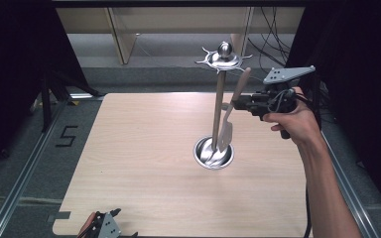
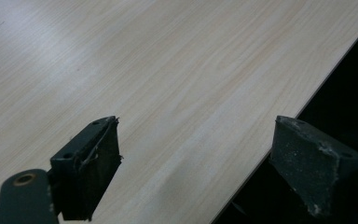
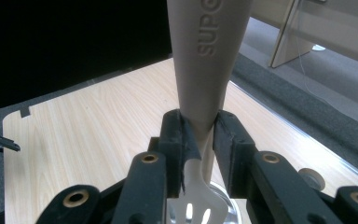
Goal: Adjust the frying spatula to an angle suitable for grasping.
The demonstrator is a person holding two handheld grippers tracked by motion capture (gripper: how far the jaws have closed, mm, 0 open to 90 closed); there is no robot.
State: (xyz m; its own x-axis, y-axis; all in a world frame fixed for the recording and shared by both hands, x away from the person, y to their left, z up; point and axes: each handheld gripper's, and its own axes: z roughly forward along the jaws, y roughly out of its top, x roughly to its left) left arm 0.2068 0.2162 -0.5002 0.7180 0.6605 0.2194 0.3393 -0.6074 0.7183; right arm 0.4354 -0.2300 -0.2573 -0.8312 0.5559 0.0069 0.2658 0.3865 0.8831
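Right tongs [image 1: 241,102] clamped on the slotted spatula's [image 1: 226,130] handle, blade hanging over the rack's steel base [image 1: 213,152] beside its post [image 1: 218,106]; left tongs [image 2: 196,163] open, empty, at bench [image 1: 144,163] edge; risk: blade could knock the post, toppling the rack.

Even overhead light on the table [image 1: 144,148], dark surroundings, blurred close-up foregrounds.
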